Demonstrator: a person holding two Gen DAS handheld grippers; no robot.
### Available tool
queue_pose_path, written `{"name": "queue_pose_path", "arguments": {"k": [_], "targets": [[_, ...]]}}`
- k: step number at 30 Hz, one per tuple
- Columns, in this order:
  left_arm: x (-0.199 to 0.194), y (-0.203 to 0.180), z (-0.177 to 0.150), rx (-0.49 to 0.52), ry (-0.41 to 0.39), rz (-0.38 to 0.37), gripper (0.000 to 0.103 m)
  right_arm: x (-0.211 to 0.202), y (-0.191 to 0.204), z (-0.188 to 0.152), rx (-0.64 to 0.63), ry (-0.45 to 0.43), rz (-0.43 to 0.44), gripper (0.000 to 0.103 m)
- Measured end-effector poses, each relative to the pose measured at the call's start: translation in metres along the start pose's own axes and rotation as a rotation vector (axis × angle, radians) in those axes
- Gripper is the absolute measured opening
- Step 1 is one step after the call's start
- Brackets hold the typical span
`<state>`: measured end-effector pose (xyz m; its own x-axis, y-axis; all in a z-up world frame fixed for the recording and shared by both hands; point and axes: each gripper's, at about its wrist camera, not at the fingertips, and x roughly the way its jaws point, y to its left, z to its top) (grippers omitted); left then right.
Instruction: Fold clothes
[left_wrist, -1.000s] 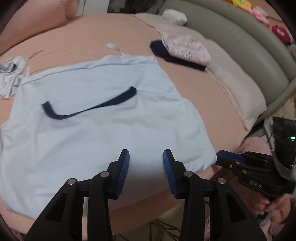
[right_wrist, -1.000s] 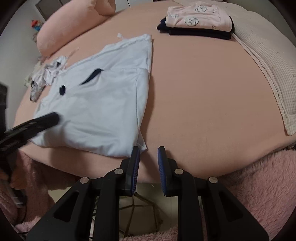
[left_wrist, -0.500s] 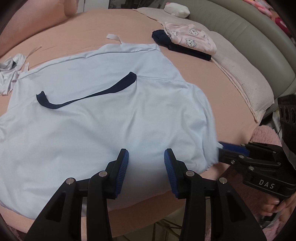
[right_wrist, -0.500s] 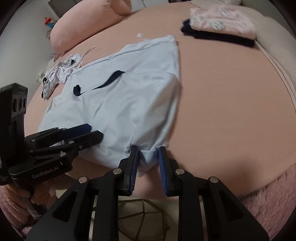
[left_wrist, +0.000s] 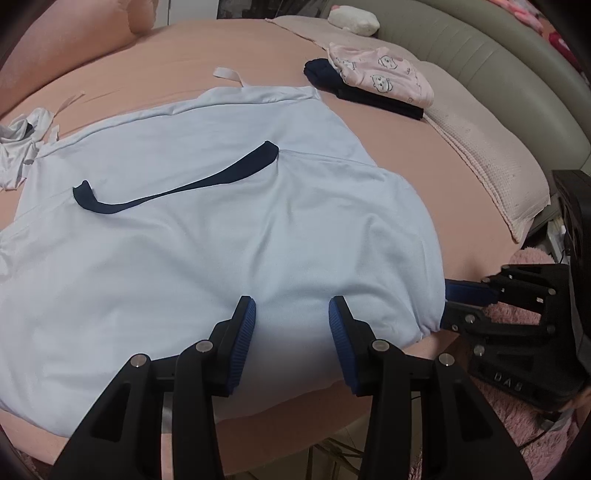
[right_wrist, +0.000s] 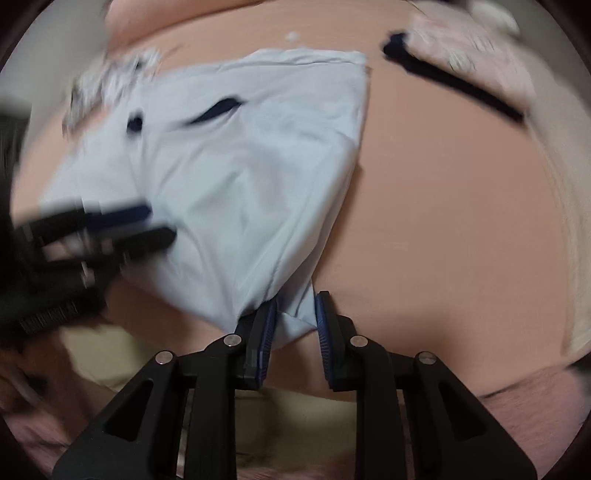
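A light blue T-shirt with a dark navy collar lies spread on the pink bed. My left gripper is open, its fingers hovering over the shirt's near hem. My right gripper has the shirt's near right corner between its fingers, with a gap still showing between the pads; it also shows in the left wrist view at the shirt's right edge. The shirt looks blurred in the right wrist view. The left gripper shows there at the left.
A folded pile, a pink printed garment on a navy one, sits at the far right. A crumpled white garment lies at the far left. A beige blanket, a grey headboard and a pink pillow border the bed.
My right gripper has moved onto the shirt's near right corner, which is now between its fingers and lifted a little. My left gripper has moved forward over the hem.
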<state>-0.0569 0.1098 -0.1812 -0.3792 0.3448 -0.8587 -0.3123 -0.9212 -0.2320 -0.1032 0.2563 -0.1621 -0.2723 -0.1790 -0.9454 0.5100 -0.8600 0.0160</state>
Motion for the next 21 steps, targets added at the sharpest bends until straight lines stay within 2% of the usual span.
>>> {"name": "queue_pose_path", "arguments": {"k": [3, 4, 6, 10, 12, 15, 16, 19, 21], "targets": [[0.000, 0.001, 0.001, 0.009, 0.006, -0.003, 0.044, -0.001, 0.002, -0.005, -0.006, -0.001, -0.050, 0.021], [0.000, 0.001, 0.001, 0.013, 0.006, -0.004, 0.044, -0.002, 0.000, -0.007, 0.011, -0.006, -0.073, 0.026], [0.001, 0.003, 0.001, 0.010, 0.002, -0.013, 0.044, -0.003, -0.008, -0.012, 0.054, -0.018, -0.122, 0.028], [0.000, 0.008, 0.000, -0.018, -0.016, -0.024, 0.045, -0.022, -0.037, -0.020, 0.215, -0.083, -0.007, 0.025], [-0.002, 0.011, -0.001, -0.029, -0.040, -0.064, 0.050, -0.031, -0.053, -0.024, 0.297, -0.116, 0.057, 0.025], [-0.014, 0.020, 0.000, -0.089, -0.067, -0.120, 0.050, -0.040, -0.041, -0.017, 0.265, -0.182, 0.145, 0.027], [-0.024, 0.025, 0.001, -0.113, -0.086, -0.118, 0.050, -0.040, -0.033, -0.014, 0.237, -0.191, 0.156, 0.027], [-0.054, 0.049, 0.001, -0.180, -0.135, 0.005, 0.050, -0.034, -0.005, -0.004, 0.147, -0.194, 0.154, 0.027], [-0.068, 0.075, -0.004, -0.235, -0.110, 0.115, 0.050, -0.018, -0.003, -0.003, 0.153, -0.135, 0.031, 0.027]]}}
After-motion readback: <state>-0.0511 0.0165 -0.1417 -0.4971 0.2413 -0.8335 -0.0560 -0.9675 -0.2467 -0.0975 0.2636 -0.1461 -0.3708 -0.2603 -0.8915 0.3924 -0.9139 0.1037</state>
